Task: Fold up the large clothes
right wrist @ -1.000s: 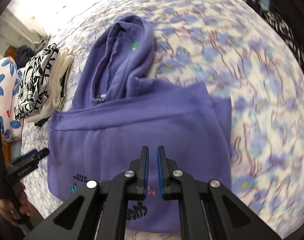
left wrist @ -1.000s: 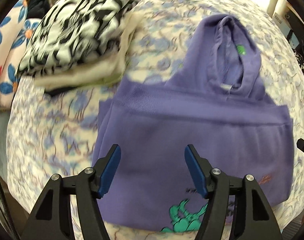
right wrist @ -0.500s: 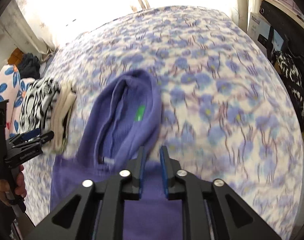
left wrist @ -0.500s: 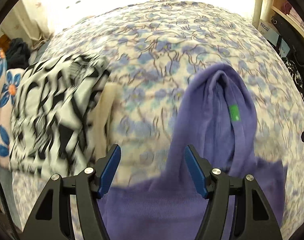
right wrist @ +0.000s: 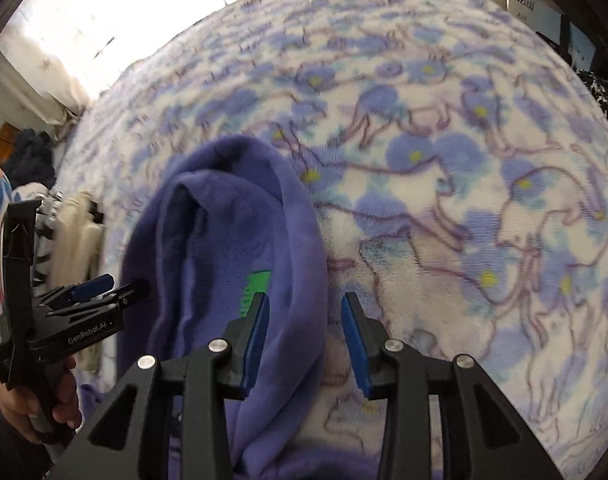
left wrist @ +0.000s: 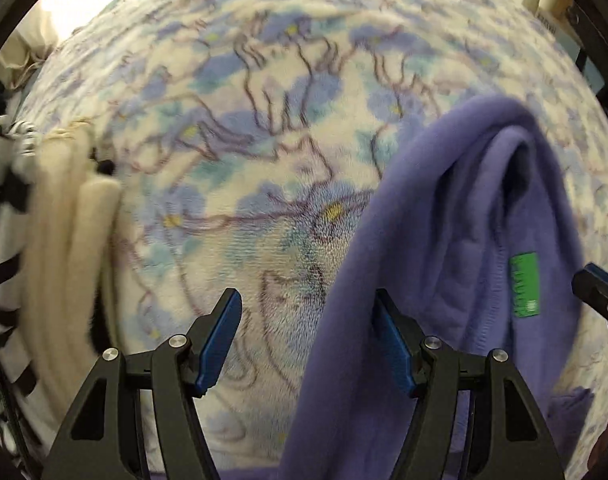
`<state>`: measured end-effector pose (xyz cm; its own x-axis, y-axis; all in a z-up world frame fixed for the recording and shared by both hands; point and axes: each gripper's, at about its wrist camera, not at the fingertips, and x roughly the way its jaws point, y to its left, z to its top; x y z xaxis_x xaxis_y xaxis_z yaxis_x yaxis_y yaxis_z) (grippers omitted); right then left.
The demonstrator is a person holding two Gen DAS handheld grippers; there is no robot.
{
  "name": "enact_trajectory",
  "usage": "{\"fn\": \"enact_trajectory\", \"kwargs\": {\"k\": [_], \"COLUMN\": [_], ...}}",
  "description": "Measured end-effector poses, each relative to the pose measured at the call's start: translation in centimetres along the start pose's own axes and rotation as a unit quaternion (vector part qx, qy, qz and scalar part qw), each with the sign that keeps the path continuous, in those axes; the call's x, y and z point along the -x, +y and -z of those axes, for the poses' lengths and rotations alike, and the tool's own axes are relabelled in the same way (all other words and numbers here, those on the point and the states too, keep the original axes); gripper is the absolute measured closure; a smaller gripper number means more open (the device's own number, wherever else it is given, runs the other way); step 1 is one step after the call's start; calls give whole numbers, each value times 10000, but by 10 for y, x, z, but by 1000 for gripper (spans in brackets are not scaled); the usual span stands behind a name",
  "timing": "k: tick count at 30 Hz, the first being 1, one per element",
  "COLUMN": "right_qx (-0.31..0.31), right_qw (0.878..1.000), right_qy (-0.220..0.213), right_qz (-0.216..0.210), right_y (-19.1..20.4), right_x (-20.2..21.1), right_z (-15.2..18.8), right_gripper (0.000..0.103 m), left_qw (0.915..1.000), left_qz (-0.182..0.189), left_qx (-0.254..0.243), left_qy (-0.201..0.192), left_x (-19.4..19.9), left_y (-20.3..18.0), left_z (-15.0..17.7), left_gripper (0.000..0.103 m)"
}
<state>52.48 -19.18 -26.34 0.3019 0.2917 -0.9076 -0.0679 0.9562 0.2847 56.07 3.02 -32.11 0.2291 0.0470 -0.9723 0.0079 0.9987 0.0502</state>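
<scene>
- Left wrist view: purple hoodie [left wrist: 455,264] lies on the bed [left wrist: 264,128], hood pointing toward the far edge; green label [left wrist: 525,284] shows inside the hood.
- Left gripper [left wrist: 307,340] has its fingers spread wide, nothing between the pads; its right finger sits over the hood's left edge, its left finger over bare blanket.
- Right wrist view: right gripper [right wrist: 304,340] straddles the hood's right edge; jaws are opening, pads not pressing cloth.
- Risk: a pinch here may catch only one layer of the hood, so it would fold crooked or bunch. Thick fleece may slip from a shallow bite.
- Nearby: stack of folded clothes [left wrist: 52,248] at the bed's left edge, just beside the left gripper; a wide swing could knock it.
</scene>
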Motion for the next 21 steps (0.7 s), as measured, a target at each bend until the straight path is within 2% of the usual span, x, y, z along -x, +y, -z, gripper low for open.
{"fn": "enact_trajectory", "kwargs": {"k": [4, 5, 6, 7, 8, 12, 16, 21], "right_qx": [-1, 10, 8, 2, 11, 19, -12, 192], "right_qw": [9999, 9999, 10000, 10000, 10000, 9997, 9981, 9917], "right_qy": [45, 39, 36, 28, 39, -192, -507, -1017], "right_qz": [102, 101, 77, 26, -19, -118, -360, -764], "right_y": [1, 0, -1, -3, -4, -8, -15, -9], "right_x": [-19, -23, -26, -28, -29, -16, 12, 61], "right_z": [-3, -5, -6, -7, -7, -4, 6, 33], "right_gripper": [66, 66, 74, 94, 96, 98, 98, 98], "left_qw": [9998, 9993, 9982, 9973, 9971, 9985, 9961, 9921], "left_qz": [186, 354, 586, 723, 749, 483, 660, 804], "left_qx": [70, 119, 130, 125, 92, -15, 259, 205], "left_qy": [29, -5, 5, 24, -10, -272, -523, -939], "left_x": [-16, -17, -18, -18, -15, 2, 33, 86], "left_y": [3, 6, 8, 9, 9, 14, 38, 52], "left_z": [-4, -4, -5, -5, -4, 3, 15, 44], "left_gripper": [41, 56, 82, 95, 98, 100, 100, 100]}}
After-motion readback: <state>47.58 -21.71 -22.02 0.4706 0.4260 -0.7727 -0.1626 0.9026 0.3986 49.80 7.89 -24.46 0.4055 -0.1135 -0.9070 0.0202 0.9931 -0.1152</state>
